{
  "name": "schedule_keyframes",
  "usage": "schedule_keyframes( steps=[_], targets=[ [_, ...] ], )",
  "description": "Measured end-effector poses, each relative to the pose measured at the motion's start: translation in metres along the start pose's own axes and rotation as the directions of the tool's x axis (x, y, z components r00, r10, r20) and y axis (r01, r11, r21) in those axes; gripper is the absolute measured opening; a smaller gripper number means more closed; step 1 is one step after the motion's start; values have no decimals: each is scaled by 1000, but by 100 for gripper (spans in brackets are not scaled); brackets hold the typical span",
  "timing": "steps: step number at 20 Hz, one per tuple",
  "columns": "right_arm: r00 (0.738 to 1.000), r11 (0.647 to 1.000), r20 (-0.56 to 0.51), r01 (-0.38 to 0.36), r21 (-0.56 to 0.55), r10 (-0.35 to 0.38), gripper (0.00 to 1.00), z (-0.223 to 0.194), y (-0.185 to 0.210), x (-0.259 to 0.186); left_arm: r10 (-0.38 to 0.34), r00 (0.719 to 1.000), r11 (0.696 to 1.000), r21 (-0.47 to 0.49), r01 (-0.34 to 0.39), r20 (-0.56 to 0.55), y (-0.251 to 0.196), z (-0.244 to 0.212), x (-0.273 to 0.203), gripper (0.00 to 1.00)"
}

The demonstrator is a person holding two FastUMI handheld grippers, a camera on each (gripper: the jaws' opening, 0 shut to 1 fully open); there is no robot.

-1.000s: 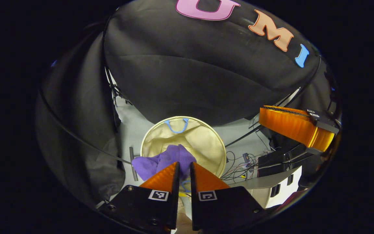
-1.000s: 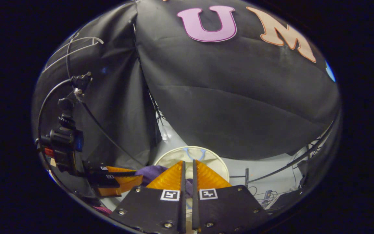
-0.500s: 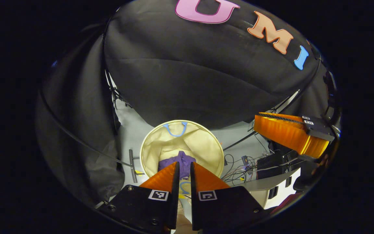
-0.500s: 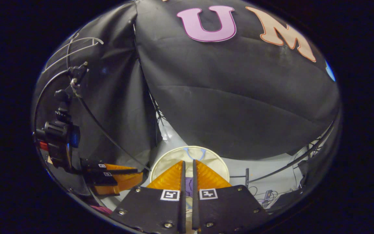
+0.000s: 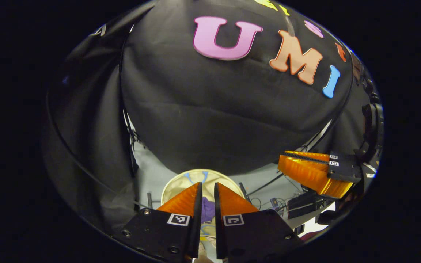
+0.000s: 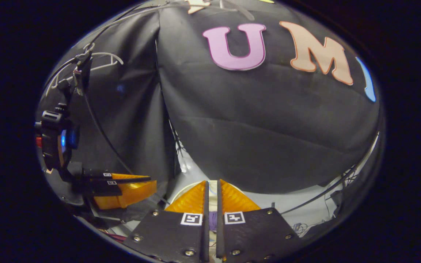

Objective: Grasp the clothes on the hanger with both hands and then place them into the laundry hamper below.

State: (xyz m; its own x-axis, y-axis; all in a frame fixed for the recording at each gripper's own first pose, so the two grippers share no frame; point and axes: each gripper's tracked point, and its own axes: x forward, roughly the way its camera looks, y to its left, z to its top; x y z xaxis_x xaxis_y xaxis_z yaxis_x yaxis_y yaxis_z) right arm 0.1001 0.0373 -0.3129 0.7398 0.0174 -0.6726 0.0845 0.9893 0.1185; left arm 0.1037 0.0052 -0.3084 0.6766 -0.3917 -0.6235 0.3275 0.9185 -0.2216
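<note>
The purple clothes (image 5: 207, 209) lie bunched inside the round cream hamper (image 5: 175, 182), down on the pale floor (image 5: 151, 175); in the left gripper view they show through the gap between the fingers, low in the hamper's bowl. No cloth hangs from either tool.

The left gripper (image 5: 207, 190) hangs above the hamper with its jaws nearly together — only a narrow slot between them, nothing pinched. The right gripper (image 6: 210, 186) also sits above the hamper, its jaws pressed almost closed on empty air, a sliver of purple visible far below the slot. Each gripper shows off to the side in the other's view, level with its partner and clear of the hamper rim.

The relation that matters: the clothes lie straight down from both sets of jaws, inside the hamper, well apart from them. Neither hand is clearly nearer. The heap has no marked long axis — it is a crumpled lump.

Judged from this, the garment is already in the hamper and the placing looks done. A bare white hanger (image 6: 102, 58) hangs up beside the booth wall, above the hamper.
</note>
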Motion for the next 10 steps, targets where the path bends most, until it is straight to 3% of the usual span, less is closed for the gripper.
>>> schedule_keyframes(
  steps=[5, 10],
  targets=[
    [986, 999, 167, 30, -37, -24, 8, 67, -6, -40, -34, 984, 999, 25, 30, 174, -31, 68, -29, 19],
    [942, 998, 333, 50, -48, -31, 8, 136, -4, -87, -80, 935, 996, 56, 64, 346, -66, 133, -73, 19]
  ],
)
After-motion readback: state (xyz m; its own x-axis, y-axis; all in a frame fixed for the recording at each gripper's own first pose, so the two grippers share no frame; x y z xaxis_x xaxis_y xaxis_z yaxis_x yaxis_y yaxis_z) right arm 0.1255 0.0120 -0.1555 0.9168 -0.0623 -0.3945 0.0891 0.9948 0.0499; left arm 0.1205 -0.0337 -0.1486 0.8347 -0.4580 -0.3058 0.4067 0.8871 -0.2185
